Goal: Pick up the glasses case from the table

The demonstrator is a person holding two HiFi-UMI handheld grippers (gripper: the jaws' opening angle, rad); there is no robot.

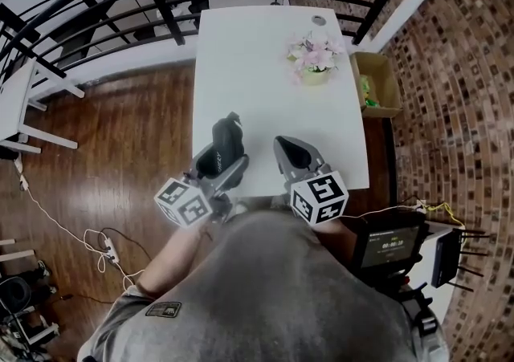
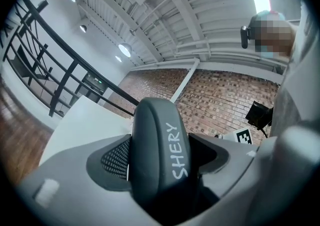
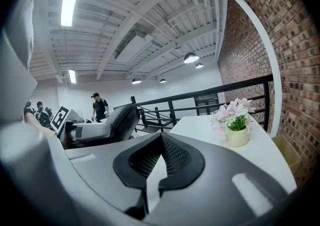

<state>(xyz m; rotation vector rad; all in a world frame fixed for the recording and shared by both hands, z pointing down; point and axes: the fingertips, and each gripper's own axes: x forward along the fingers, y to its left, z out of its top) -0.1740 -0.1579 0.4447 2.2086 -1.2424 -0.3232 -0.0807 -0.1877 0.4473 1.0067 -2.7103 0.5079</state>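
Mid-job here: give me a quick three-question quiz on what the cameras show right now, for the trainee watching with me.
1. What is clamped in the left hand-held gripper?
A. a mug
B. a glasses case
C. nothing

2. True or false: the flower pot stands on the white table, apart from both hand-held grippers.

3. Fill in the blank: the jaws of the right hand-held gripper are ____, with nothing between them.

Key: 1 B; 2 true; 3 together.
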